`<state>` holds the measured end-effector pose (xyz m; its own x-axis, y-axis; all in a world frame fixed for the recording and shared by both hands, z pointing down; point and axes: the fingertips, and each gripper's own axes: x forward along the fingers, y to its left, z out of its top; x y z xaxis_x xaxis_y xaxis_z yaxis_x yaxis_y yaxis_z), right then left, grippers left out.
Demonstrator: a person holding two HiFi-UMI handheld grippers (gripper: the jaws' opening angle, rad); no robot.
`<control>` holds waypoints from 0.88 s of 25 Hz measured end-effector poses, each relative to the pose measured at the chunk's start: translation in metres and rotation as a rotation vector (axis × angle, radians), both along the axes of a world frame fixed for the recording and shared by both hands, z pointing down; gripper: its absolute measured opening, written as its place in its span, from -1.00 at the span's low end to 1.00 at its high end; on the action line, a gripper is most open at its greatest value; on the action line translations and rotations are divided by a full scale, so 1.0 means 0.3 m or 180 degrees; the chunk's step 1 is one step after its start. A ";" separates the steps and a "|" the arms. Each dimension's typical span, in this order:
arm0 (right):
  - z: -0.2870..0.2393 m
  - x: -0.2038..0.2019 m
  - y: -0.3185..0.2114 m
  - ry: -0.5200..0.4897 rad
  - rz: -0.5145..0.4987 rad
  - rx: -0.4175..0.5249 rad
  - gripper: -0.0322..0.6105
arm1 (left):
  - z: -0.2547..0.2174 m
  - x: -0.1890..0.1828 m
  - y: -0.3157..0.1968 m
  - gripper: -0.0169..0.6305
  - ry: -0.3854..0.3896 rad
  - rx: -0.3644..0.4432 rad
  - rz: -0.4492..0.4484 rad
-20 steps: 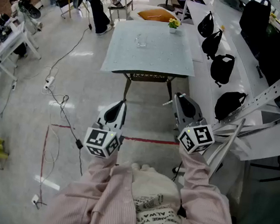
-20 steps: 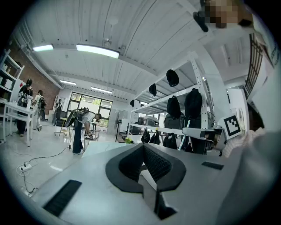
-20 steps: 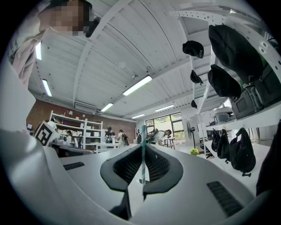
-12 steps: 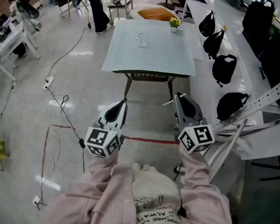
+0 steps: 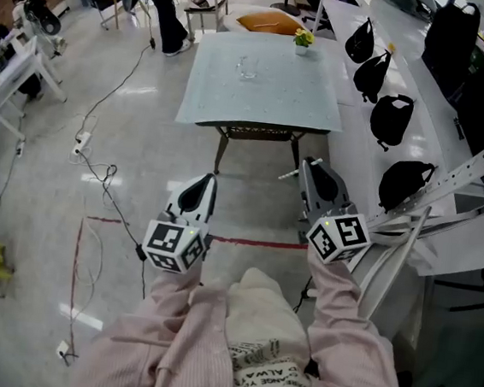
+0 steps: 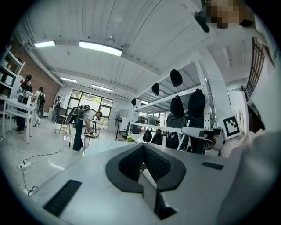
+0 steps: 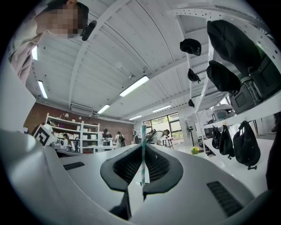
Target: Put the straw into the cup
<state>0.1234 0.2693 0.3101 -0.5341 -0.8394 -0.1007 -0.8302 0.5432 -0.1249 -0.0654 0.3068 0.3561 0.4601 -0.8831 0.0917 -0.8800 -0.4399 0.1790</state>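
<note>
Glossy grey workshop floor (image 5: 46, 176) fills the head view, w/ loose cables (image 5: 98, 169) at frame left. Bottom ctr: pink sleeves (image 5: 338, 344) of the person holding both tools.

L gripper (image 5: 211, 182), lower ctr-left: jaws together, nothing btwn them. Its own view (image 6: 142, 169) shows the dark pads (image 6: 158, 165) meeting w/ no object in the pinch.

R gripper (image 5: 308, 166), lower ctr-right: jaws clamped on the straw (image 5: 288, 175). In head view a short pale end pokes out from the tips toward frame left. In the R gripper view (image 7: 142, 173) the straw (image 7: 143, 151), striped green and white, stands upright at frame ctr, pinched btwn the two pads (image 7: 163, 169); its top rises above them.

Both grippers sit side by side, apart, over the floor. Red tape line (image 5: 254, 242) crosses the floor beneath them.

Further up, top ctr: pale table (image 5: 260, 104). Clear cup (image 5: 246, 69) stands on its far half, well apart from straw and R gripper. Small yellow flower pot (image 5: 302, 39) sits at the table's far right edge. Frame right: white shelf (image 5: 356, 149) w/ black bags (image 5: 391, 118). Far, upper left: desks, chairs and a person bent forward (image 6: 81, 125).
</note>
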 end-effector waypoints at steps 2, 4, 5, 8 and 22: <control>0.004 -0.009 -0.013 -0.0015 0.0000 0.0007 -0.85 | 0.008 -0.012 -0.006 -0.96 0.0009 -0.0010 -0.0012; 0.011 -0.012 -0.033 -0.0018 0.0000 0.0006 -0.85 | 0.018 -0.017 -0.019 -0.96 0.0015 -0.0020 -0.0013; 0.017 -0.011 -0.045 -0.0025 0.0010 0.0000 -0.85 | 0.024 -0.018 -0.027 -0.96 0.0015 -0.0027 -0.0010; 0.026 -0.015 -0.089 -0.0049 0.0041 -0.0037 -0.85 | 0.045 -0.032 -0.062 -0.96 0.0007 -0.0064 -0.0025; 0.080 -0.048 -0.563 -0.0151 -0.0001 -0.0116 -0.85 | 0.094 -0.096 -0.521 -0.96 -0.0008 -0.0173 -0.0132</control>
